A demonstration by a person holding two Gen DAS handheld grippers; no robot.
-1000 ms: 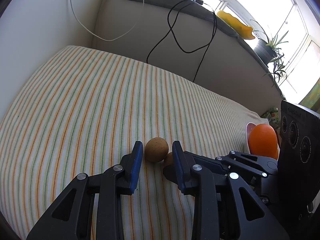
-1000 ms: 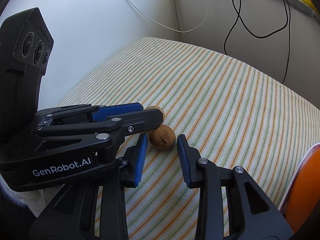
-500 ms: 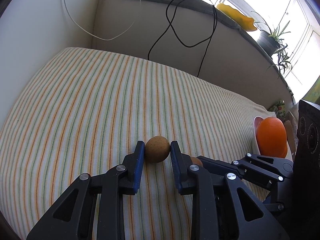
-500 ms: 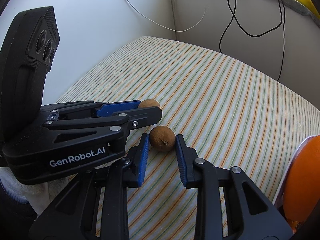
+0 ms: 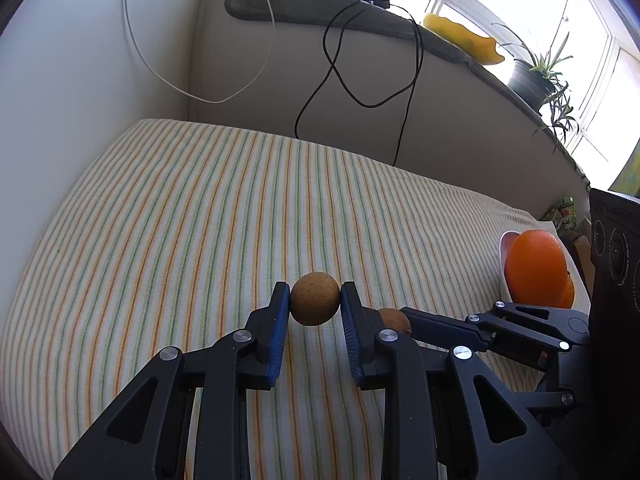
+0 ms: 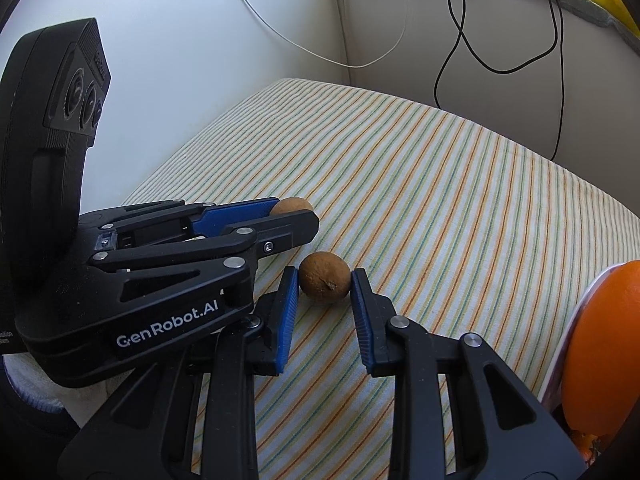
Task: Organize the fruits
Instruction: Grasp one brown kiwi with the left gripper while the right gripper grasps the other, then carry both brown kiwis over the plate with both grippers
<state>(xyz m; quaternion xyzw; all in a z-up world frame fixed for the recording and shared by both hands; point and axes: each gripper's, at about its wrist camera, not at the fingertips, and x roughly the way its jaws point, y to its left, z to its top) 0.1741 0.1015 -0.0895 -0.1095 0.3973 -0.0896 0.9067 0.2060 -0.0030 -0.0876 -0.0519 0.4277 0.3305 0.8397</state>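
Two small round brown fruits lie on the striped cloth. My left gripper (image 5: 315, 302) is shut on one brown fruit (image 5: 315, 298), its blue pads touching both sides; that fruit shows partly behind the left fingers in the right wrist view (image 6: 292, 205). My right gripper (image 6: 325, 280) is shut on the other brown fruit (image 6: 325, 282), which peeks out behind the left finger in the left wrist view (image 5: 394, 318). Both fruits sit at cloth level. An orange (image 5: 534, 266) lies in a white bowl (image 5: 505, 242) at the right.
The striped cloth (image 5: 200, 220) covers the surface up to the white wall on the left and the beige back wall. Black and white cables (image 5: 332, 68) hang on the back wall. A sill above holds a yellow object (image 5: 464, 36) and a potted plant (image 5: 532, 80).
Both grippers have closed from open onto their brown fruits. The left gripper moved slightly forward around its fruit; the right one did likewise.
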